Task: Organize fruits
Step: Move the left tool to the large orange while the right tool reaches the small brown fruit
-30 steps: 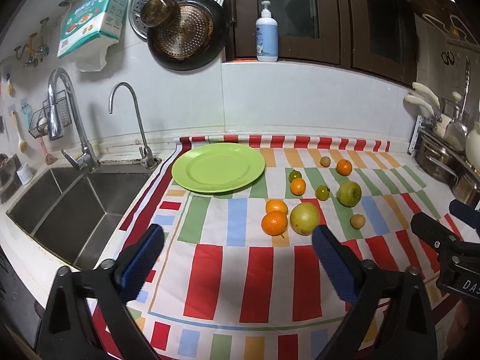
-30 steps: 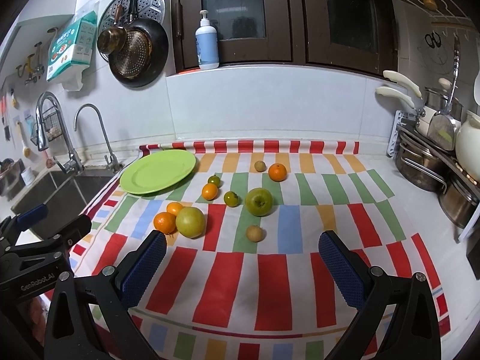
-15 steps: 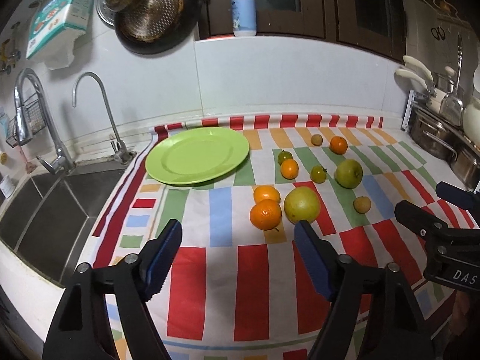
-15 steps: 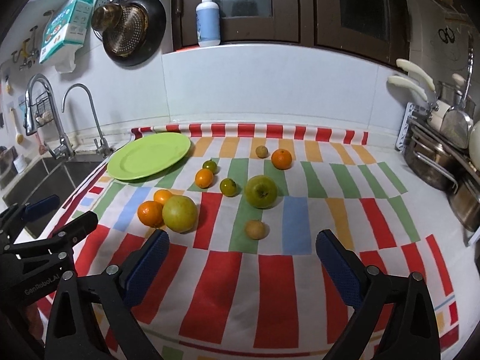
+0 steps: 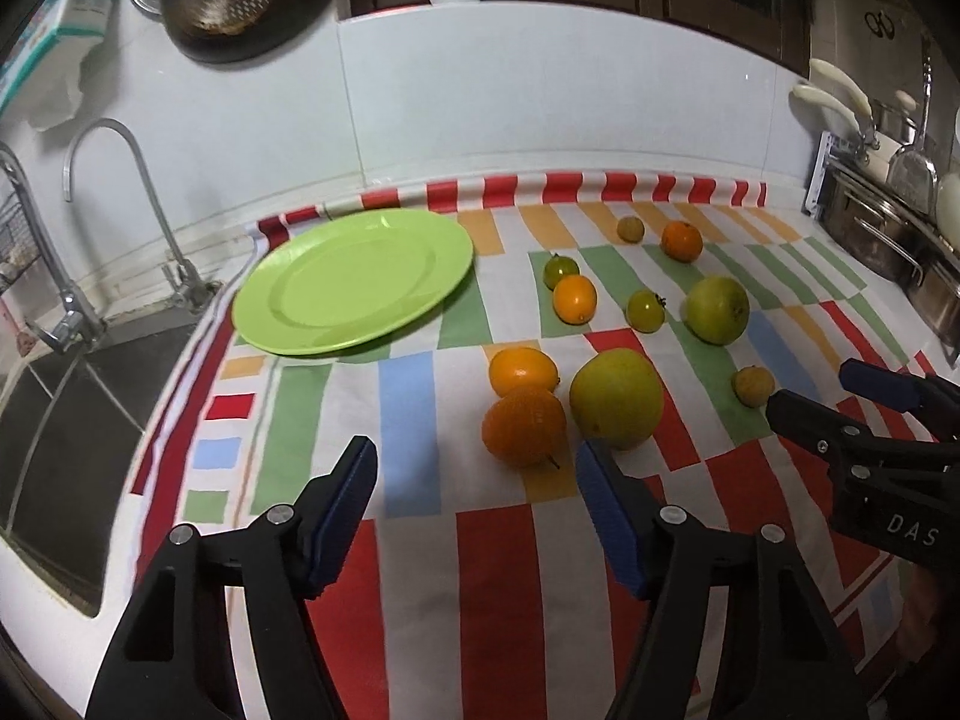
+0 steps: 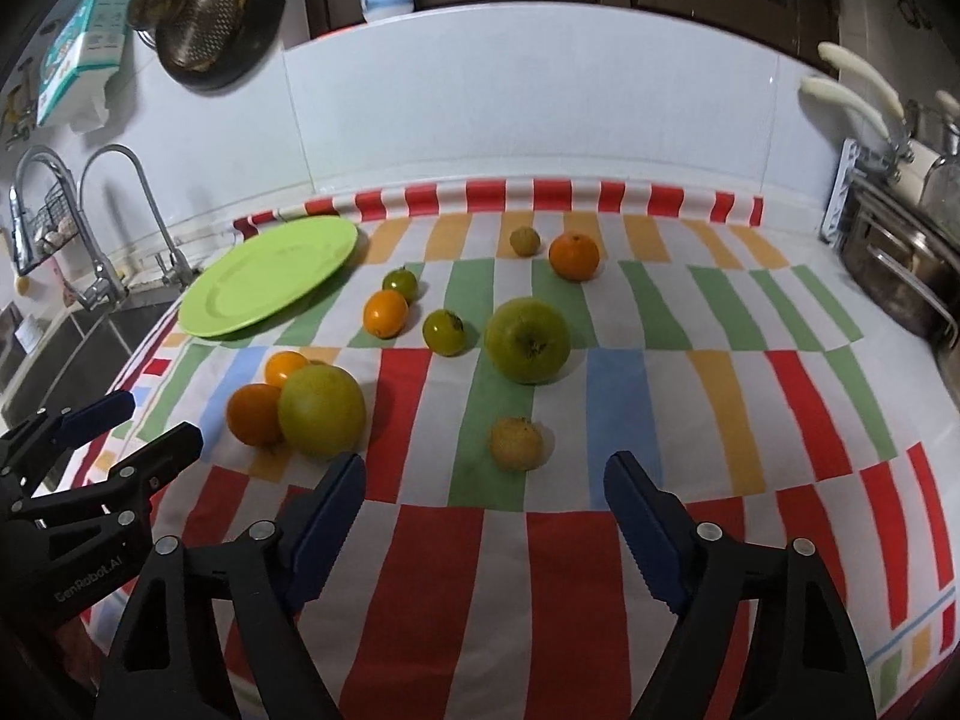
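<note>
Both jaw pairs had just narrowed, nothing between them: left gripper (image 5: 474,474) neared the dimpled orange (image 5: 524,426) at twelve o'clock, right gripper (image 6: 485,483) probably the small tan fruit (image 6: 517,443); flat green plate (image 5: 354,282) bare.

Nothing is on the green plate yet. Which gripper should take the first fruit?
Left, probably. The left gripper is open just short of the near orange, on the side nearer the green plate. The right gripper, also open and empty, faces the small tan fruit, farther from the plate.
</note>
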The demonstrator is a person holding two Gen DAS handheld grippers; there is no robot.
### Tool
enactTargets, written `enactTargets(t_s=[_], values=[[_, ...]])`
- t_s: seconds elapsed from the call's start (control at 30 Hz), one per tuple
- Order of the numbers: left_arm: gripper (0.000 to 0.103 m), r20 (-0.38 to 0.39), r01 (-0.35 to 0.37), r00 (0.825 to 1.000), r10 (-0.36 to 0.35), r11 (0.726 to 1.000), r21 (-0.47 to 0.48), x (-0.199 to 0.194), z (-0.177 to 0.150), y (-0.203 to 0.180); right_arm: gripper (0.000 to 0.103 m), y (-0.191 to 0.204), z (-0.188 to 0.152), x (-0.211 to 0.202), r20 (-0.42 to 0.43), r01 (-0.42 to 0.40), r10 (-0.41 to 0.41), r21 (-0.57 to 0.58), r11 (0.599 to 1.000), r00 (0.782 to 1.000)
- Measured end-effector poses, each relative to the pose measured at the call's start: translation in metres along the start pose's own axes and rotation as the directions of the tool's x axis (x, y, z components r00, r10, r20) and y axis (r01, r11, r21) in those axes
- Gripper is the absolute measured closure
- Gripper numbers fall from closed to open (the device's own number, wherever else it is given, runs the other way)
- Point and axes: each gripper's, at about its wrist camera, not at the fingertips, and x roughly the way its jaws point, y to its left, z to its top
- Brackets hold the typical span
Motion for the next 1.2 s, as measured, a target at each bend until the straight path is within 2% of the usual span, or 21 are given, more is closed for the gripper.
enactTargets(t_s=[0.3,0.47,0.6,0.7,0.8,0.9,1.07,1.2], values=[[0.039,-0.061,0.035,0.998,-0.035,0.999,0.001,0.032,0.005,0.0,0.031,-0.005,0.004,0.032,-0.067,-0.001,0.002,0.012,1.0,0.998],[0.04,-0.067,0.055,0.996,-0.055,0.998,0.011,0.041,0.008,-0.003,0.039,-0.008,0.005,0.043,-0.096,-0.01,0.011,0.011,1.0,0.995],[0.053,-0.102,0.088,0.991,-0.089,0.996,-0.008,0.05,0.011,-0.004,0.042,-0.009,0.006,0.05,-0.106,-0.01,0.011,0.009,1.0,0.994],[0.055,-0.11,0.098,0.989,-0.1,0.995,-0.023,0.054,0.013,-0.003,0.046,-0.01,0.008,0.055,-0.115,-0.002,0.003,0.011,1.0,0.993],[0.063,-0.113,0.107,0.988,-0.109,0.994,-0.022,0.056,0.015,-0.004,0.05,-0.013,0.008,0.058,-0.122,-0.003,0.005,0.016,1.0,0.992],[0.063,-0.115,0.103,0.988,-0.104,0.995,-0.015,0.058,0.016,-0.007,0.056,-0.015,0.008,0.06,-0.128,-0.004,0.006,0.02,1.0,0.992],[0.063,-0.115,0.099,0.988,-0.099,0.995,-0.004,0.058,0.016,-0.009,0.072,-0.015,0.008,0.061,-0.129,-0.006,0.007,0.007,1.0,0.992],[0.063,-0.107,0.085,0.991,-0.085,0.996,-0.004,0.056,0.015,-0.008,0.075,-0.013,0.008,0.059,-0.117,-0.007,0.006,-0.012,1.0,0.993]])
